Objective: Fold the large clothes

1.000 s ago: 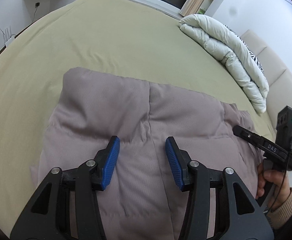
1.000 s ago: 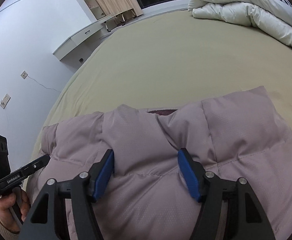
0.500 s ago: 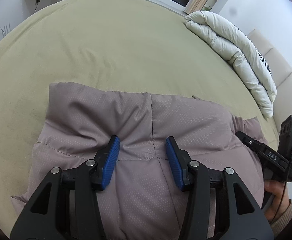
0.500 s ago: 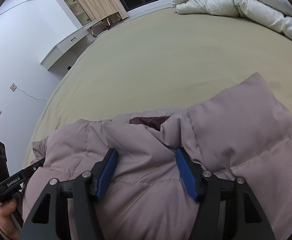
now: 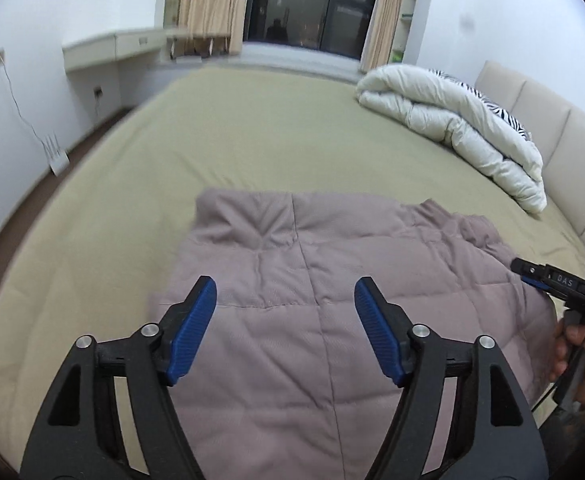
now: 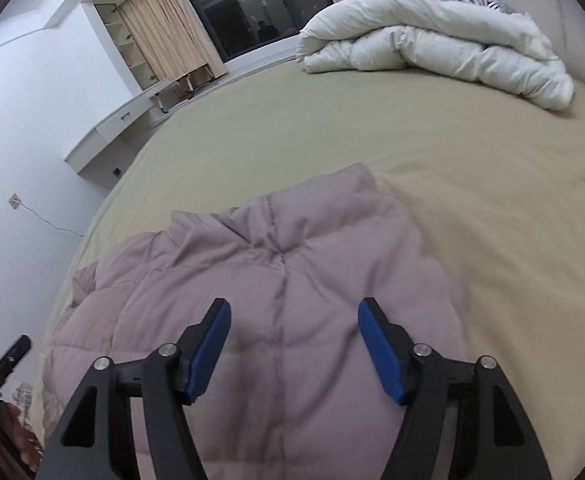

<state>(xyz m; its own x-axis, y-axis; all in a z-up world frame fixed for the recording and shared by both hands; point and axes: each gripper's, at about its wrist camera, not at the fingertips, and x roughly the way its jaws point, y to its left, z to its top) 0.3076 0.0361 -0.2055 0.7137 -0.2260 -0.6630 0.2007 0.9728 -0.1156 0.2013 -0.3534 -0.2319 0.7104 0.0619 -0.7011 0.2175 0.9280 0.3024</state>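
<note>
Padded jacket, mauve and quilted, lies flat on the olive-green bed, near the edge closest to the person. A vertical seam runs down its middle, with stitched horizontal quilting lines across the panels.

Left gripper: jaws stand wide and have just been opening. Nothing is between the blue pads; the jacket lies below them, apart from them.

Right gripper: jaws also stand wide and have just been opening. The pads grip nothing; the jacket surface shows between and beneath them.

In the left wrist view the right gripper's black body appears at the right edge, held in a hand, beside the jacket's right border. In the right wrist view the left gripper's body shows at the lower left edge, beside the jacket's left border.

White duvet, rolled up, rests at the far side of the bed, well apart from the jacket. Beige curtains flank a dark window.
</note>
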